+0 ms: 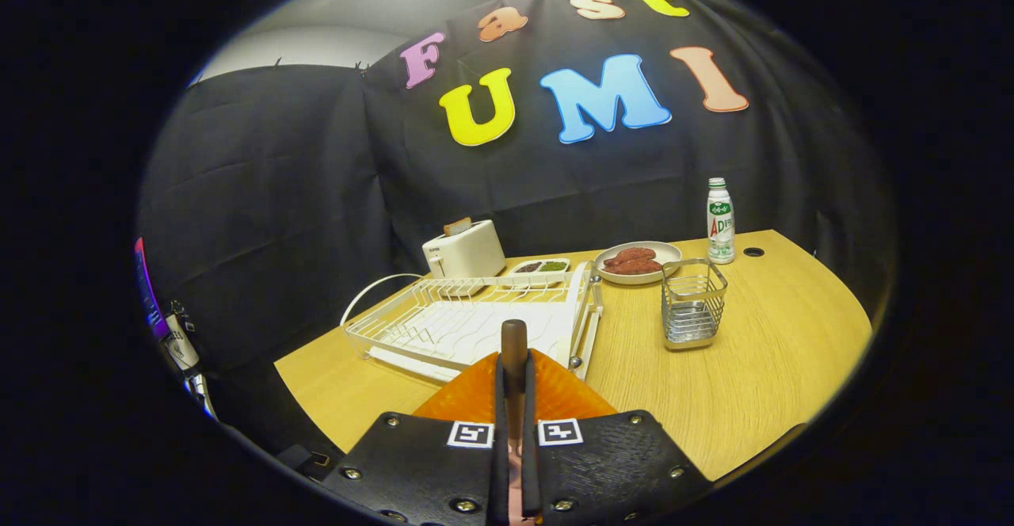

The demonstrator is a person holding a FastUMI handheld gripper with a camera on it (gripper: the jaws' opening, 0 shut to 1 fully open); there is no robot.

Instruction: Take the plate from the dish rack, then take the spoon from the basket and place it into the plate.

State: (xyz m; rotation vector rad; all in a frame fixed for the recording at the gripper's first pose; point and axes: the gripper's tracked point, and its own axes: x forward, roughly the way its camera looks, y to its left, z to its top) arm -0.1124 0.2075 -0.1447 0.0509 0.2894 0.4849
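1. Gripper view – the gripper (513, 439) is seen with its fingers drawn almost together, and a dark-handled spoon (514, 352) is clamped between them; both fingers appear to press on the handle
2. The spoon's long axis is lined up with the fingers, its handle end pointing forward toward the dish rack (475, 324); the bowl end is hidden behind the fingers
3. An orange plate (467, 395) is found directly under the spoon and just ahead of the fingertips, resting on the wooden table (760, 383) at the near side of the rack – so the spoon is judged to be right over its target, with only a lowering and release left
4. The wire basket (693, 304) stands apart, beyond and to the right, and looks emptied
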